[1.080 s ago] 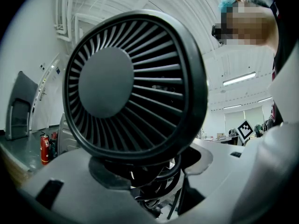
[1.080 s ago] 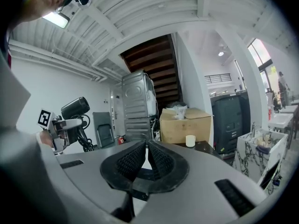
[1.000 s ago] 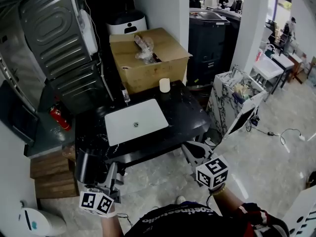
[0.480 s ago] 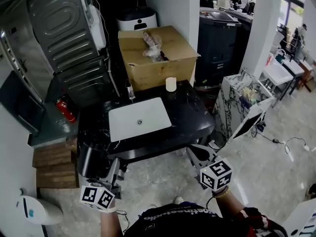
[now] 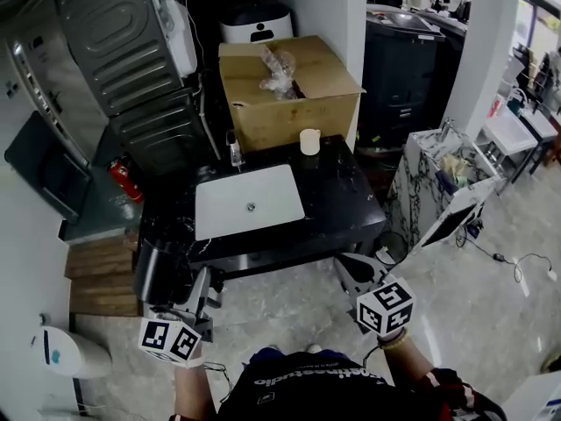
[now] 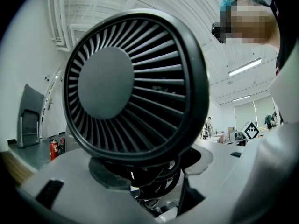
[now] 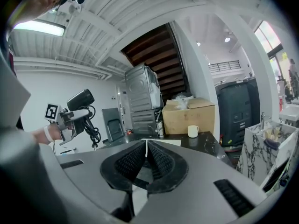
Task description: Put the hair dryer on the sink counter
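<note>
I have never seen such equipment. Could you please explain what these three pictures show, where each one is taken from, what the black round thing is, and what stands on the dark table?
There is no robot here. A person wears a camera on the head and holds a two-jaw hand tool, a gripper, in each hand. The head view looks down on the left gripper and the right gripper; the cubes with square markers are parts of them. Each of the other two pictures comes from a camera riding on one gripper.

The left gripper view is filled by a black hair dryer, its round grille close to the lens; the jaws are shut on it below the grille. In the right gripper view the jaws are together, with nothing between them.

The dark table is a black sink counter with a white basin and a white mug. A cardboard box stands behind it.
</note>
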A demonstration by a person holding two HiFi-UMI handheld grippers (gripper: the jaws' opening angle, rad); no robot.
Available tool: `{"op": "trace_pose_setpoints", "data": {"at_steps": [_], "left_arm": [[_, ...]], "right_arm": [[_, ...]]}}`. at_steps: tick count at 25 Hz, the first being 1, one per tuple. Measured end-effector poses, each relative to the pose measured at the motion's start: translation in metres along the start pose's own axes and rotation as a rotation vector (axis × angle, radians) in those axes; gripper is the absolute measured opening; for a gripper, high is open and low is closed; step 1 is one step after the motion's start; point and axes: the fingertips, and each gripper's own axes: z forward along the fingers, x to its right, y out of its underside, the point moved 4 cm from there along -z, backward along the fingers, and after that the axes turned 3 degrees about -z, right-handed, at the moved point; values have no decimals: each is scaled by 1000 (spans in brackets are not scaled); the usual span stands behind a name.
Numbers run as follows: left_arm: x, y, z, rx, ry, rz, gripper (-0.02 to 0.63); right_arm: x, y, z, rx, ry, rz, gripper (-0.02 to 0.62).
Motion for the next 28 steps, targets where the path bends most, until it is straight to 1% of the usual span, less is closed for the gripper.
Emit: {"op": "trace_pose_setpoints", "data": {"at_steps": [4, 9, 17, 21, 25, 28], "left_arm": [[-5, 5, -1, -22, -35, 4, 299], [-19, 14, 4, -35, -60, 11, 298], [-59, 29, 47, -30, -57, -35, 298], [-91, 33, 79, -28, -26, -26, 298], [-129, 35, 113, -41, 2, -48, 298], [-160, 30, 137, -47, 21, -31, 298]], "right_arm": [[5, 4, 8, 10, -19, 16, 41], [10, 16, 31, -21, -32, 18, 41], [22, 12, 70, -58, -12, 8, 41], [21, 0, 113, -60, -17, -6, 41], [16, -17, 165, -70, -32, -20, 41], [15, -38, 207, -76, -37, -50, 41]]}}
